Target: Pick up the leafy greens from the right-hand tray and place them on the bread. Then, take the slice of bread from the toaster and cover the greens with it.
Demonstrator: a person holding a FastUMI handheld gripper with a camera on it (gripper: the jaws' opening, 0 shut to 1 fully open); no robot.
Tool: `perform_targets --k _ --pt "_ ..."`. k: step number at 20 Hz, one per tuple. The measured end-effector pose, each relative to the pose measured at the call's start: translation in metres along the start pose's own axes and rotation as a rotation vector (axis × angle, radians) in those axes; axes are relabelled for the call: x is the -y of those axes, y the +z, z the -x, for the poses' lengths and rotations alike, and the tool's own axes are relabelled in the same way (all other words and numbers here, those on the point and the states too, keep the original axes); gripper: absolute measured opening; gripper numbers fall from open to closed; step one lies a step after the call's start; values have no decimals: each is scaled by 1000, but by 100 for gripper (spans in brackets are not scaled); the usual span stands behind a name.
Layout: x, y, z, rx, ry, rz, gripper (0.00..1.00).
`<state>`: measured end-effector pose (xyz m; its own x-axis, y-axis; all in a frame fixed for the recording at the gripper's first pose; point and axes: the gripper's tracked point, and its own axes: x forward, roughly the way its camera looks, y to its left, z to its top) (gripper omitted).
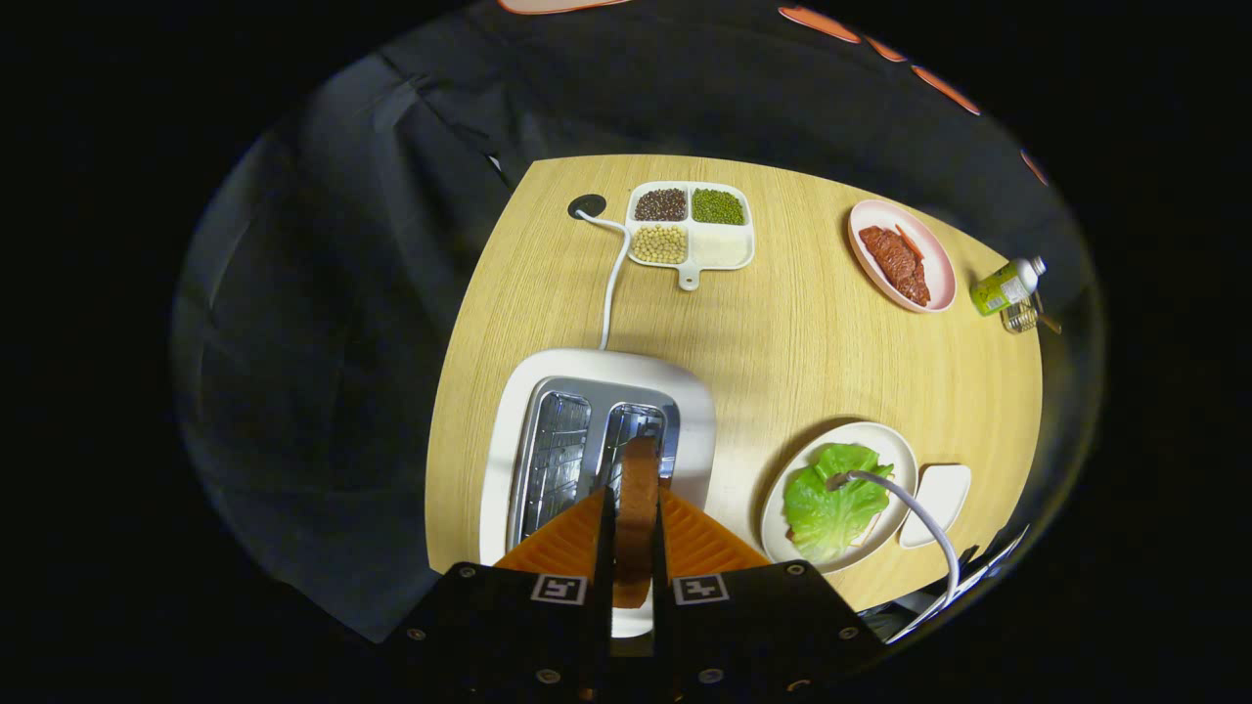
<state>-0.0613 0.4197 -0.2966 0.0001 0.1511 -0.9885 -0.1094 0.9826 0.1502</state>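
1. the slice of bread stands on edge, pinched between the two fingers of the hand-held gripper, just above the toaster slot.
2. the leafy greens already lie on the round plate at about 3 o'clock from the fingers; any bread beneath them is hidden.
3. judged left: carry the slice over and cover the greens.
4. farther across the tabletop, at 12 o'clock, a divided dish of beans.

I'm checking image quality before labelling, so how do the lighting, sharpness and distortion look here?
Gripper view: fisheye bends the table edge into a curve; light falls evenly on the tabletop while the surroundings go dark; the toaster and plate read sharp; the bread slice, pinched by the gripper, looks soft.
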Motion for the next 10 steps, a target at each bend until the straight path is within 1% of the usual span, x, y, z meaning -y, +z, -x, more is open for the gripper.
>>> perform_targets --k 4,6,10 --pt "-4 3 8 31 49 17 11" --pt "-4 7 18 52 81 5 9" --pt "9 14 47 108 192 -54 9"
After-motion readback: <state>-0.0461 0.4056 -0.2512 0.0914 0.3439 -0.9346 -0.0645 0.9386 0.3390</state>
